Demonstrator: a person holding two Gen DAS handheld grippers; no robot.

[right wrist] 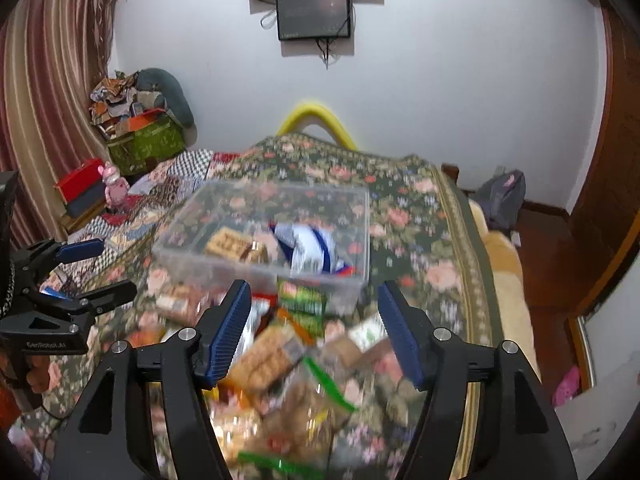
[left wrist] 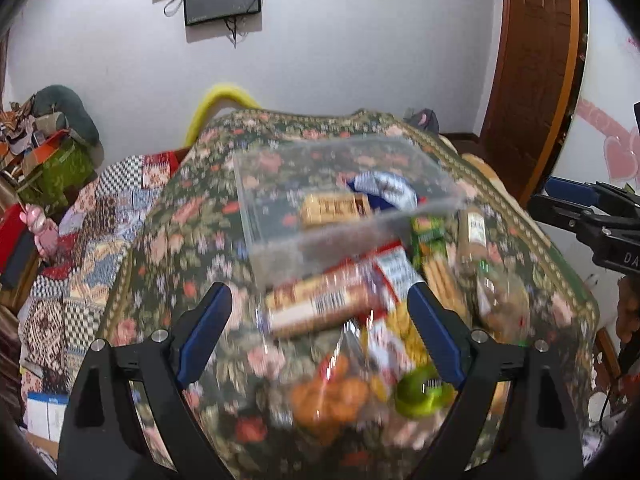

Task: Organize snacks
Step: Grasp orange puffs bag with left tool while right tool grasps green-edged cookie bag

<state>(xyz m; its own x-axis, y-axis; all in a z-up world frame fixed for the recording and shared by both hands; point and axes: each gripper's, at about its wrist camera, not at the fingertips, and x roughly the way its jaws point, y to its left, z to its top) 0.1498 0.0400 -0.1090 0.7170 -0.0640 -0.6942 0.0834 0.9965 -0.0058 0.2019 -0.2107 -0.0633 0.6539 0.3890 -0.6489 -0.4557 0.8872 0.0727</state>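
Left wrist view: my left gripper (left wrist: pixel 320 332) has its fingers spread wide, empty, over the snack pile (left wrist: pixel 360 320), clear bin (left wrist: pixel 340 196) just behind. Right wrist view: right gripper (right wrist: pixel 314 332) same, gaping and empty. Guessing we're mid-pick; next, close on one packet.

White wall (right wrist: pixel 440 80) ahead with dark screen (right wrist: pixel 314 16); striped curtain (right wrist: pixel 52 100) far left, wooden door (left wrist: pixel 532 80) right, floral tablecloth (right wrist: pixel 400 216) below.
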